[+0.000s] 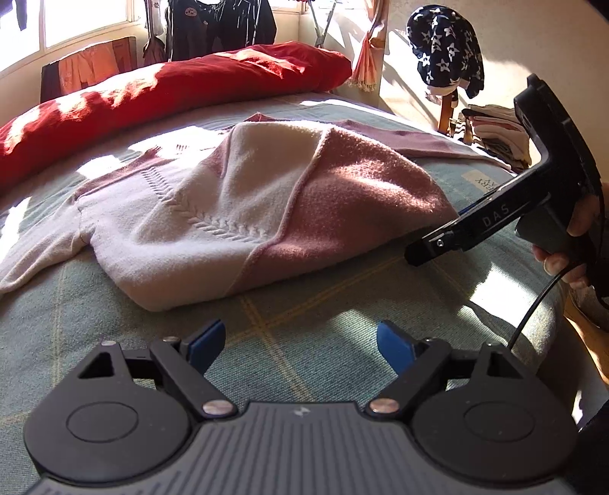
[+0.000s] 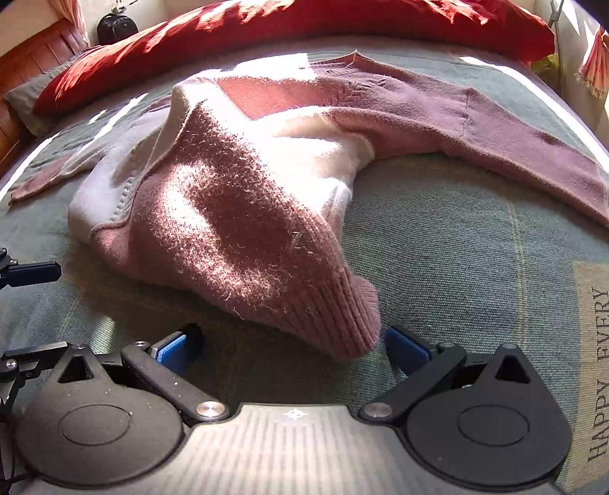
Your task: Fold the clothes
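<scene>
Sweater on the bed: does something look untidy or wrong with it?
The sweater is folded unevenly: it bulges in the middle, and one pink sleeve lies stretched out across the bedspread. No damage shows.

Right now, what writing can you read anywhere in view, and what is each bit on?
"HAPPY EVERY" on the pale patch of the bed cover.
"DAS" on the right gripper's arm.
The same patch in the left wrist view: upside down, only "ERY" legible.
Round badge on the hanging dark jacket: too small.

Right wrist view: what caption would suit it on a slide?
Open right gripper facing the ribbed cuff of a pink-and-white sweater heaped on a green bedspread.
</scene>
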Demonstrator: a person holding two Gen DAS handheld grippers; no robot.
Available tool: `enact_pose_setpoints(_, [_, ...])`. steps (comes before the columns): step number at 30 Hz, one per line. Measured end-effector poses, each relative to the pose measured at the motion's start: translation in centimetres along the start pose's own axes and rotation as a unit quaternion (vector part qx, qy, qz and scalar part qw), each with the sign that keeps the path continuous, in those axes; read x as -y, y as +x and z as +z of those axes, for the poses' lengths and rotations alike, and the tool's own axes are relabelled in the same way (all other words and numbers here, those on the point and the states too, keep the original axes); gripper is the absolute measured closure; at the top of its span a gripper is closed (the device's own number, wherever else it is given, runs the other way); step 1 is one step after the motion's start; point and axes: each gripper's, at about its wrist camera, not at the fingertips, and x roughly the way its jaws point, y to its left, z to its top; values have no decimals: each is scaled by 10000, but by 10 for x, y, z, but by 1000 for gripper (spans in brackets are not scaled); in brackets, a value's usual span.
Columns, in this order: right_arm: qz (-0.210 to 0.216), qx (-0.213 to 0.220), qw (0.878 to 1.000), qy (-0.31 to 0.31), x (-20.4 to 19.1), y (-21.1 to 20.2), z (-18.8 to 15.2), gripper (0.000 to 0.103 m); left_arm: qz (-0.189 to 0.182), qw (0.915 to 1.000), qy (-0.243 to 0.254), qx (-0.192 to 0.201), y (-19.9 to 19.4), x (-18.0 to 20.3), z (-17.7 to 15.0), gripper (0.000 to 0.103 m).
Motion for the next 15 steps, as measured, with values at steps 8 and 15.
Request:
enact_pose_setpoints(8, [645, 68, 9940, 877, 28, -4, 6, 0, 3, 10000, -69, -12, 0, -2, -1, 16])
enact_pose_setpoints(15, [1015, 31, 9874, 1211, 37, -12, 9, 0, -14, 10000, -33, -34, -1, 0, -2, 16])
